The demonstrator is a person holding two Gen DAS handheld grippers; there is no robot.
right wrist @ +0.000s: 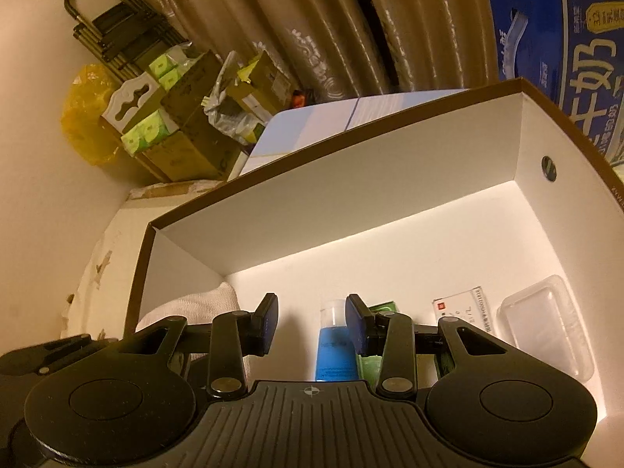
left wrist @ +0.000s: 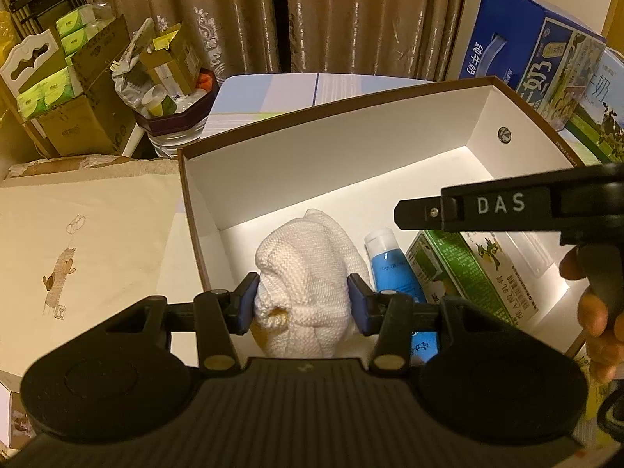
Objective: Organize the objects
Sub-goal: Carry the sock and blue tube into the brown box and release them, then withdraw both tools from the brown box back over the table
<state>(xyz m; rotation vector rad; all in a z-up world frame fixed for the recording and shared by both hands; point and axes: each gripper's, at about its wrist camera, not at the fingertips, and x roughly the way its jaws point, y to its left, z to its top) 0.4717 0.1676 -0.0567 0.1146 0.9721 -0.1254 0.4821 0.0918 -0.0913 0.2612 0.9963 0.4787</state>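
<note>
White knitted cloth [left wrist: 308, 273] sits clamped in my left gripper [left wrist: 302, 304] at the box's [left wrist: 351, 144] left end, while my right gripper [right wrist: 312, 323] gapes empty.

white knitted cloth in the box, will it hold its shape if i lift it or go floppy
Probably floppy: the white knitted cloth is a soft bundle with folds, so loose ends may droop. It looks light for its bulk. The left hand-held gripper has its pads against its sides, and the textured weave should resist slipping.

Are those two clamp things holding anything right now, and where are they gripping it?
The left gripper pinches the rolled white towel across its sides, inside the box. The right gripper is open and holds nothing.
</note>
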